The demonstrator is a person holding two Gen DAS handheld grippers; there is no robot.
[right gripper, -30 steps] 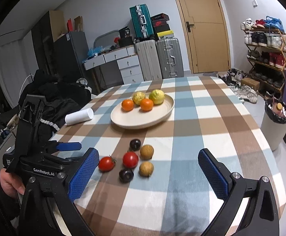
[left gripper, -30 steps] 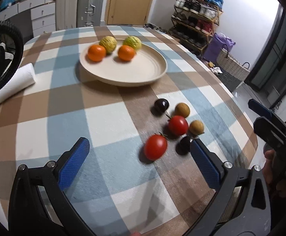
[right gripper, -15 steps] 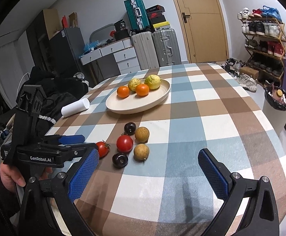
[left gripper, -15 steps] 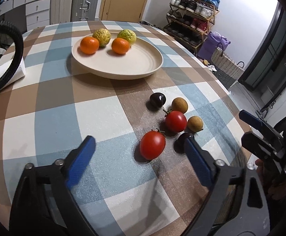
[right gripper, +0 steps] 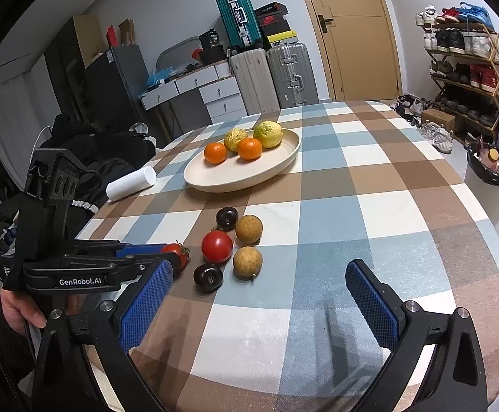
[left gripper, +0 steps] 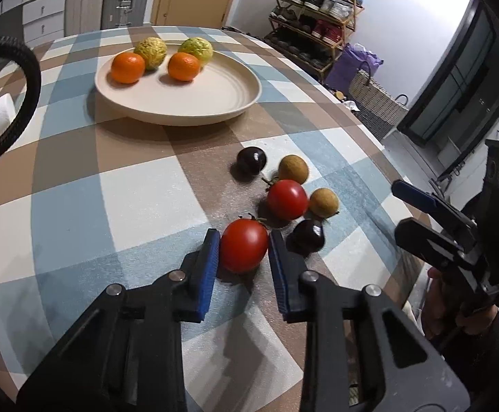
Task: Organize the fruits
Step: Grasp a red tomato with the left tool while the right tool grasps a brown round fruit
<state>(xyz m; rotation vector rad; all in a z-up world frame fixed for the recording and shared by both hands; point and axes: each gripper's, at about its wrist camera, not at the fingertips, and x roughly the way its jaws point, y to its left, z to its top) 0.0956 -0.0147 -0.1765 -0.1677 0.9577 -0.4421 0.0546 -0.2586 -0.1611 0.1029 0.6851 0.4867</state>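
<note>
so the left gripper (left gripper: 244, 252) just went from wide open to clamped on the tomato (left gripper: 243, 249) at lower center, plate (left gripper: 215, 103) next I'd guess, right gripper (right gripper: 259, 305) idling open.

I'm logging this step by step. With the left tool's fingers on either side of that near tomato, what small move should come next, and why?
Probably lift it straight up. The left tool has its blue pads against both sides of the near tomato, which sits on the tablecloth. A dark fruit lies close by on its right, so a vertical lift avoids nudging it before heading to the plate.
</note>
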